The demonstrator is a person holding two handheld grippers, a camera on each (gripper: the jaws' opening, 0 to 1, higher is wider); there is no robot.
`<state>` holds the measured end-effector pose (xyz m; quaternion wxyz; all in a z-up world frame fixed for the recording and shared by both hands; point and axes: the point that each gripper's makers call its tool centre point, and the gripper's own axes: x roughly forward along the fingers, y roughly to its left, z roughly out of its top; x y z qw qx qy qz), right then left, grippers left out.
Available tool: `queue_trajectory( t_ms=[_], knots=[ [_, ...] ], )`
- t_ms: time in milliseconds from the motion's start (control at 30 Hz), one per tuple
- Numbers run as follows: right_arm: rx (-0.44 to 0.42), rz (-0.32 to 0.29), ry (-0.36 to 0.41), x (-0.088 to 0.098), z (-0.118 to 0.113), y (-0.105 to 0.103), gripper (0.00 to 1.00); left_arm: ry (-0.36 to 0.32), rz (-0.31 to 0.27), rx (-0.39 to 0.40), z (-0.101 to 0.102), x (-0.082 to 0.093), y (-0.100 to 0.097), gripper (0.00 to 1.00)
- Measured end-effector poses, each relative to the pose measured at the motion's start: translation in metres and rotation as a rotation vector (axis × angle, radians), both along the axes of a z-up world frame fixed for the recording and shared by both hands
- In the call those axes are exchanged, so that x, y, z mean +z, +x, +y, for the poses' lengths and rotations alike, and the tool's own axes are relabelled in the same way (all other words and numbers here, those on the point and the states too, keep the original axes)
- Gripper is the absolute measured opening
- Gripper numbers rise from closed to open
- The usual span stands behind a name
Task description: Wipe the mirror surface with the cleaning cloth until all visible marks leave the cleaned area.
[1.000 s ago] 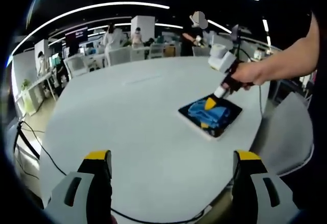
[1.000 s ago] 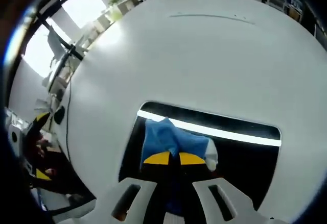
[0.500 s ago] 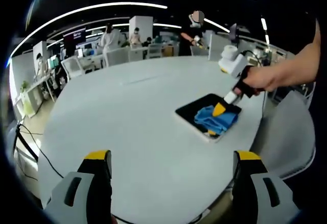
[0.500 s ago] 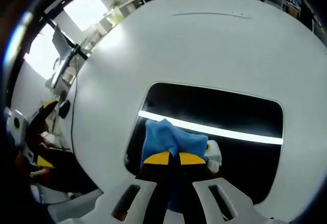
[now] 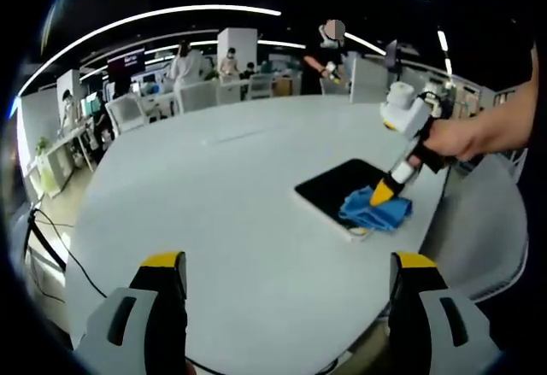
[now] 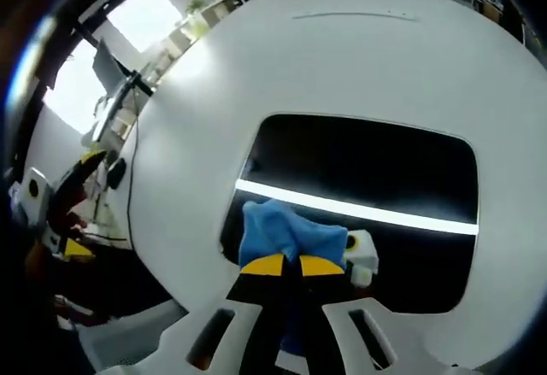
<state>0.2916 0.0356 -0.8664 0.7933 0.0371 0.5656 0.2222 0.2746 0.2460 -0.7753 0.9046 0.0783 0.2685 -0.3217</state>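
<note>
A dark rectangular mirror [image 5: 338, 190] with a white rim lies flat on the round white table [image 5: 214, 196]. A blue cleaning cloth [image 5: 376, 213] rests on the mirror's near right edge, with my right gripper [image 5: 382, 194] shut on it and pressing it down. In the right gripper view the blue cloth [image 6: 282, 231] bunches just ahead of the closed yellow fingertips [image 6: 267, 265], low on the mirror [image 6: 367, 170], which reflects a bright ceiling light strip. My left gripper [image 5: 286, 264] hangs open above the table's near edge, far from the mirror.
A person's hand and forearm [image 5: 479, 131] hold the right gripper from the right side. A black cable [image 5: 60, 238] runs off the table's left edge. Chairs, desks and several people [image 5: 184, 63] stand in the office beyond the table.
The right gripper has dragged the cloth from the middle of the mirror toward its near right edge, uncovering more dark glass. The left gripper has stayed put.
</note>
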Motion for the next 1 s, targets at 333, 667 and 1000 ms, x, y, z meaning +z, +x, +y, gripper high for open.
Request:
queue_trajectory(
  t_ms=[333, 667, 1000],
  knots=[
    [0.006, 0.021, 0.023, 0.000, 0.001, -0.011, 0.00, -0.002, 0.002, 0.004, -0.003, 0.000, -0.001, 1.00],
    [0.024, 0.015, 0.025, 0.000, 0.000, -0.012, 0.00, -0.009, 0.001, 0.008, -0.009, 0.000, 0.000, 1.00],
    [0.026, 0.032, 0.034, -0.001, -0.004, -0.011, 0.00, -0.013, 0.012, 0.019, -0.018, -0.009, -0.008, 1.00]
  ],
)
